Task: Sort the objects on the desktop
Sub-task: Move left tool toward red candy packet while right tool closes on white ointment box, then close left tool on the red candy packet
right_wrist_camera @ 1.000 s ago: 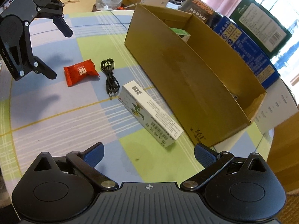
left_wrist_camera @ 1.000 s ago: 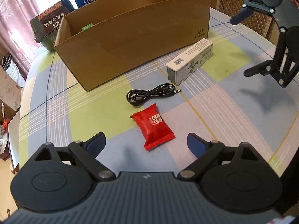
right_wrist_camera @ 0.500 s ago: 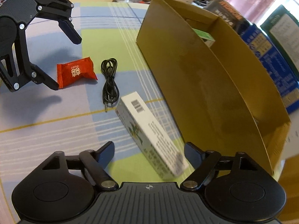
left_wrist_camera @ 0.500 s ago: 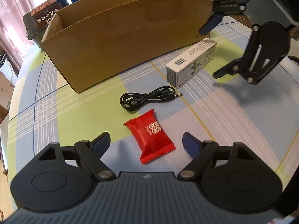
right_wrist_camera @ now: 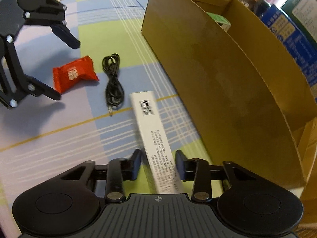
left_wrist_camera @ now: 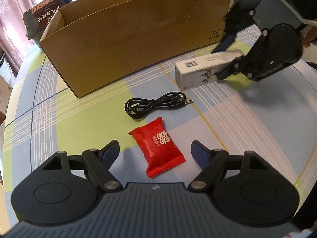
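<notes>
Left gripper [left_wrist_camera: 155,151] jaws wide apart, holding nothing, red snack packet [left_wrist_camera: 157,147] on the checked tablecloth [left_wrist_camera: 247,130] between them. Beyond it black cable [left_wrist_camera: 154,107]. Right gripper [right_wrist_camera: 158,163] jaws clamp white carton [right_wrist_camera: 153,138], beside cardboard box [left_wrist_camera: 136,31].

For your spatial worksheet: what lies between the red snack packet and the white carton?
A coiled black audio cable lies between red snack packet and white carton, seen in both views.

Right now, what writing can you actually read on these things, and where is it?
"361°": cardboard box, with small unreadable characters beneath.
"HONGLU": dark carton behind it.
Barcode, digits unreadable: white box.
Red packet: white characters, unreadable.
Blue cartons: print too blurred.
</notes>
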`<state>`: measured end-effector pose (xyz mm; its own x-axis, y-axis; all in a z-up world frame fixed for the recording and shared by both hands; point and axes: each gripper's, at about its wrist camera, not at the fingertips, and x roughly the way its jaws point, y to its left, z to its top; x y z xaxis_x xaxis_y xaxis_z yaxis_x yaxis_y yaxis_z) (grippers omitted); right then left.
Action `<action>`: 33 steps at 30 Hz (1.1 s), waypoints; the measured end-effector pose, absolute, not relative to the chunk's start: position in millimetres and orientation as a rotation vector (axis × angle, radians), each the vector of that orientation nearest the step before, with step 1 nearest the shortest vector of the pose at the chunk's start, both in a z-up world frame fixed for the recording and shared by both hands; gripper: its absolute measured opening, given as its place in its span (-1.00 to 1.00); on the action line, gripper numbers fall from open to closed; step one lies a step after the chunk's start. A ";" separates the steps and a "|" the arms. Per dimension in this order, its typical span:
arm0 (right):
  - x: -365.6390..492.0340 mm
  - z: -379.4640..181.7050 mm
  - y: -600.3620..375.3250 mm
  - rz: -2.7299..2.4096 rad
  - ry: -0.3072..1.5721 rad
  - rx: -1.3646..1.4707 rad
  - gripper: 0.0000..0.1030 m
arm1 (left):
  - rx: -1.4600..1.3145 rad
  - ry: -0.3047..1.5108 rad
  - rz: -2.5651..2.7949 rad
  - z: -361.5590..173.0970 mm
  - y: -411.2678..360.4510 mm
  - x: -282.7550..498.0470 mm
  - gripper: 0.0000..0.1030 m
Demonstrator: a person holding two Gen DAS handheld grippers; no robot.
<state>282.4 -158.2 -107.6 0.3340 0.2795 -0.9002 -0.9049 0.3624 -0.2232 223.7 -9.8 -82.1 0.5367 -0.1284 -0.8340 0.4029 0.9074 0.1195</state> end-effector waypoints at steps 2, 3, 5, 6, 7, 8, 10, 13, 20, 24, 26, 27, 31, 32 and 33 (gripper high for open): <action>283.4 -103.4 -160.7 0.899 0.956 -0.777 -0.56 | 0.312 0.957 -0.322 -81.6 -9.9 223.4 0.45; 285.2 -101.7 -162.8 0.885 0.999 -0.725 -0.56 | 0.311 0.956 -0.321 -81.2 -10.0 223.0 0.45; 289.5 -99.8 -168.7 0.859 1.086 -0.597 -0.56 | 0.311 0.955 -0.319 -80.6 -10.1 222.1 0.45; 290.0 -99.5 -171.1 0.846 1.122 -0.537 -0.56 | 0.309 0.956 -0.318 -80.7 -10.1 221.7 0.45; 291.4 -99.5 -174.9 0.832 1.160 -0.470 -0.56 | 0.308 0.958 -0.316 -80.8 -10.1 221.4 0.45; 292.4 -99.6 -178.8 0.817 1.191 -0.409 -0.56 | 0.307 0.958 -0.314 -80.4 -10.4 221.2 0.45; 292.3 -99.0 -184.6 0.781 1.222 -0.329 -0.55 | 0.295 0.959 -0.309 -79.7 -10.3 221.1 0.45; 290.1 -98.4 -191.7 0.716 1.215 -0.277 -0.52 | 0.277 0.958 -0.299 -78.1 -10.0 221.1 0.44; 262.6 -90.9 -198.4 0.616 1.056 -0.384 0.11 | 0.230 0.963 -0.274 -78.7 -11.5 223.5 0.43; 251.6 -93.7 -199.2 0.611 1.021 -0.421 0.10 | 0.213 0.971 -0.256 -81.7 -10.6 226.1 0.30; 252.1 -98.1 -200.4 0.601 1.037 -0.394 0.07 | 0.208 0.980 -0.246 -84.2 -10.2 227.9 0.16; 252.4 -100.3 -201.3 0.597 1.047 -0.369 0.03 | 0.206 0.986 -0.242 -85.5 -9.8 228.6 0.06; 252.2 -102.2 -204.9 0.574 1.065 -0.293 -0.45 | 0.201 0.997 -0.233 -89.0 -9.4 229.9 -0.02; 252.1 -102.6 -205.0 0.568 1.070 -0.266 -0.50 | 0.202 1.000 -0.231 -90.0 -9.5 229.9 -0.05; 251.8 -102.3 -206.4 0.563 1.077 -0.238 -0.52 | 0.202 1.001 -0.232 -90.8 -9.7 230.0 -0.10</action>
